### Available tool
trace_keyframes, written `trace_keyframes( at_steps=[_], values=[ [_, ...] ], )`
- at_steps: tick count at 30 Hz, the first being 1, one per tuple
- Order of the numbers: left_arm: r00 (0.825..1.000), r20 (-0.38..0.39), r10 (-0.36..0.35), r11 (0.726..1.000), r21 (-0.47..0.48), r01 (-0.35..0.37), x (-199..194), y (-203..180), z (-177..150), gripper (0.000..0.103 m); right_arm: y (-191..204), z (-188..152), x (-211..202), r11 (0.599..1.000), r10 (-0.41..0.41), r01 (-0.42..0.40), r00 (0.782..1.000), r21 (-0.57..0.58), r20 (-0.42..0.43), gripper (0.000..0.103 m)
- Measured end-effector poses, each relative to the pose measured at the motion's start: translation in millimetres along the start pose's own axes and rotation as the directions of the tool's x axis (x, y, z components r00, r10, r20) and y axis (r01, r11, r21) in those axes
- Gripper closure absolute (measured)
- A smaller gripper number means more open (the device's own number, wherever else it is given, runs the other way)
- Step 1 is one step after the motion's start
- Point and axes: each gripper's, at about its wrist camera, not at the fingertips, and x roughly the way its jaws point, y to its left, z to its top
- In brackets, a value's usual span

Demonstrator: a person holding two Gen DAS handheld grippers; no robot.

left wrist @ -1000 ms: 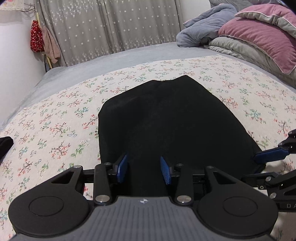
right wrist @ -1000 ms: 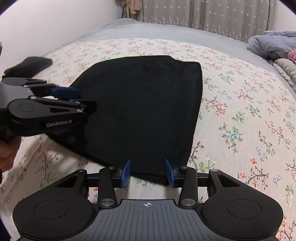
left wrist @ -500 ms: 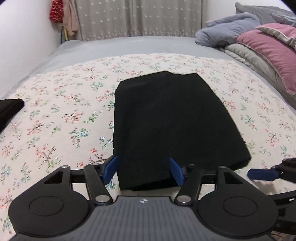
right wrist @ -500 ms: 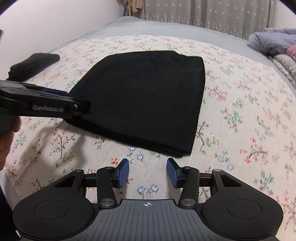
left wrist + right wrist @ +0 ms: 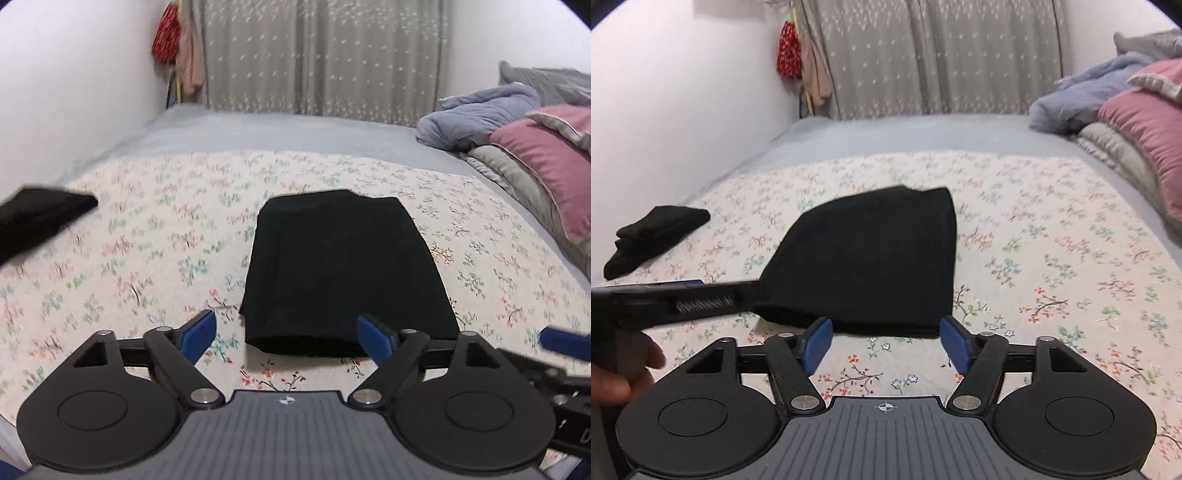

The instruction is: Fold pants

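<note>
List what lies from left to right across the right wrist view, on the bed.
Small black folded garment → folded black pants → blue-grey blanket → pink pillow.

Black pants (image 5: 343, 273) on a cream floral-print sheet (image 5: 147, 251); pink pillow (image 5: 550, 162).

The bed (image 5: 258, 125) is wearing a floral sheet (image 5: 129, 258). Folded black pants (image 5: 343, 273) are lying on it, a second black garment (image 5: 37, 218) well apart, pillows (image 5: 546, 166) piling at one side.
</note>
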Motion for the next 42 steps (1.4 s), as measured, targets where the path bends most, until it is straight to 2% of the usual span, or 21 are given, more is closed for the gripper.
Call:
trace_keyframes(
  at_steps=[6,10,12,18,24,28,42],
  values=[
    [1.000,0.019,-0.003,0.999,-0.044,0.004,-17.1,11.1,-3.8,0.000,-3.8,-2.2,-10.8,1.000,-0.029,0.029,0.998,0.007,0.056,0.026],
    [0.999,0.034,0.000,1.000,-0.022,0.001,-22.1,11.2,-11.2,0.000,-3.6,-6.7,-11.4,1.000,-0.005,0.005,0.998,-0.004,0.060,0.024],
    [1.000,0.030,0.006,1.000,-0.018,-0.005,-19.5,11.3,-14.8,0.000,-0.5,-7.3,-14.2,1.000,-0.001,0.002,0.998,-0.015,0.068,0.018],
    [1.000,0.012,-0.011,1.000,0.008,0.011,-15.3,7.1,-22.3,0.000,4.1,-9.0,-17.6,1.000,-0.020,0.022,0.995,-0.018,0.101,0.010],
    [0.999,-0.014,-0.034,0.999,0.010,0.034,-12.1,7.5,-25.5,0.000,3.6,-12.4,-9.6,0.999,-0.033,0.034,0.997,-0.016,0.074,0.007],
    [1.000,-0.015,-0.013,1.000,0.018,0.013,-11.3,6.3,-27.2,0.000,5.7,-14.1,-9.4,0.999,-0.029,0.031,0.996,-0.021,0.079,0.005],
    [1.000,-0.023,-0.013,1.000,0.015,0.013,-10.5,5.1,-28.6,0.000,10.7,-17.2,-6.4,0.999,-0.030,0.032,0.996,-0.030,0.079,0.001]
  ],
)
